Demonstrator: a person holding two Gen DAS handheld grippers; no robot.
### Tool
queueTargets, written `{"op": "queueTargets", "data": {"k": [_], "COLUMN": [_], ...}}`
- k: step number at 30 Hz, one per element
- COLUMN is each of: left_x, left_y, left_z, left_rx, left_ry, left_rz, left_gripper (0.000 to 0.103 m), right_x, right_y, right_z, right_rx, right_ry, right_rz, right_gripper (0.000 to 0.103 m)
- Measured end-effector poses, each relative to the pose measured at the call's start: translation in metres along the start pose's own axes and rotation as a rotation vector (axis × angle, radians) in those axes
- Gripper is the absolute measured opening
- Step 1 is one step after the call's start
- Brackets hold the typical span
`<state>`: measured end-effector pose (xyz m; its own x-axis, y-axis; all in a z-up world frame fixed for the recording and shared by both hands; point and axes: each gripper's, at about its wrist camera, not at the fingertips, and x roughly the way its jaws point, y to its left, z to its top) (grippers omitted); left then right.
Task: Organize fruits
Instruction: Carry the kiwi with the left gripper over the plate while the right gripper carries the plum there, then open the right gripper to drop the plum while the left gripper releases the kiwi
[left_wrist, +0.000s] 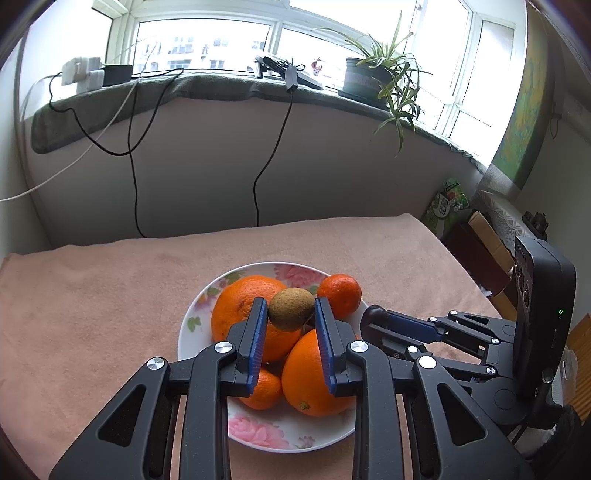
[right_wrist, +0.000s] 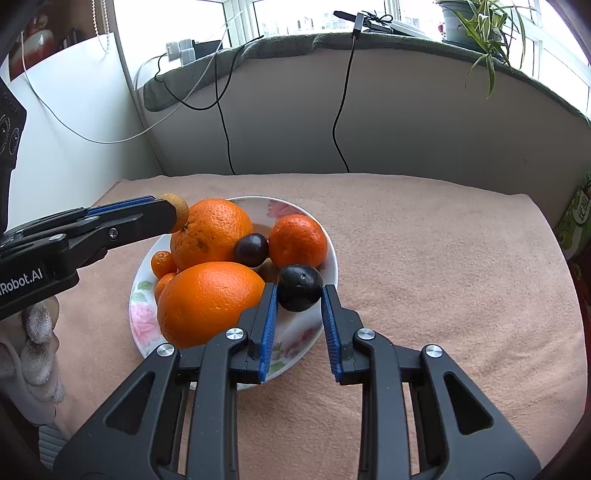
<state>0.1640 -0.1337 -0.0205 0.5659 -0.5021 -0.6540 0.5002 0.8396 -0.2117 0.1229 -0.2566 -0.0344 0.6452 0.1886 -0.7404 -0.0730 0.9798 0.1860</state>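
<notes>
Fruits: left tongs (left_wrist: 290, 311) clamp a kiwi (left_wrist: 291, 308); right tongs (right_wrist: 299, 293), "Robot.AI" on the other tool, clamp a plum (right_wrist: 299, 287).

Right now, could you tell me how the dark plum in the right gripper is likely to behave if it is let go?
The plum is round and smooth, so it would probably roll. It hangs over the plate near the rim and might roll off onto the cloth. The right gripper touches only its sides, so it may slip.

Bright daylight from blown-out windows (left_wrist: 207, 44), sharp focus, fisheye-bent edges.
</notes>
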Motion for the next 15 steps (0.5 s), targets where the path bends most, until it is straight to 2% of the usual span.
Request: {"op": "queueTargets", "data": {"k": [15], "left_x": [-0.0007], "left_y": [0.0], "left_z": [-0.0007], "left_rx": [-0.003], "left_ry": [0.001], "left_rz": [0.001], "left_gripper": [0.025], "right_x": [-0.001], "right_y": [0.002], "right_z": [-0.0005], "right_rx": [-0.018], "right_ry": [0.002], "right_rz": [-0.004], "right_gripper": [0.026]}}
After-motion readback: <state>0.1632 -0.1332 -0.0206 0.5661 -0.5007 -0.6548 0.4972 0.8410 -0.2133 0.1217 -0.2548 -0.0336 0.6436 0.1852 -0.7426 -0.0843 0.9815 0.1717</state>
